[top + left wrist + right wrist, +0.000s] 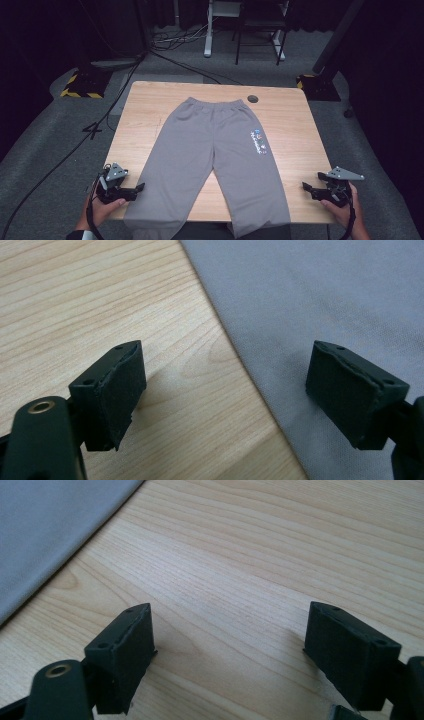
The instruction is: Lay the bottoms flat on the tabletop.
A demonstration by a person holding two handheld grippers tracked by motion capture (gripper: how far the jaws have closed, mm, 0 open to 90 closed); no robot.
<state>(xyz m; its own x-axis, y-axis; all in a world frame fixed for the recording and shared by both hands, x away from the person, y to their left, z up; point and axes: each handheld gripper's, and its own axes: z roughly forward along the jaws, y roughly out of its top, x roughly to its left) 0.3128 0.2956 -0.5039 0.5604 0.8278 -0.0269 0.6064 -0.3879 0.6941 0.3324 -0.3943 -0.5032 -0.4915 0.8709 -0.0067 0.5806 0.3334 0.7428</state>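
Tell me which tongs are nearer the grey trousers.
Left. The left tongs straddle the edge of the grey trousers; the right tongs hover over bare wood beside them.

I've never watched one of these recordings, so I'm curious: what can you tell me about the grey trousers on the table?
The grey trousers lie flat on the wooden table, waistband away from the person, legs spread toward the near edge and hanging slightly over it. The fabric looks like soft jersey, smooth with few wrinkles. The waistband looks elastic, and a small coloured print sits on one leg. The left gripper, jaws open, is at the edge of one leg; the right gripper is apart from them.
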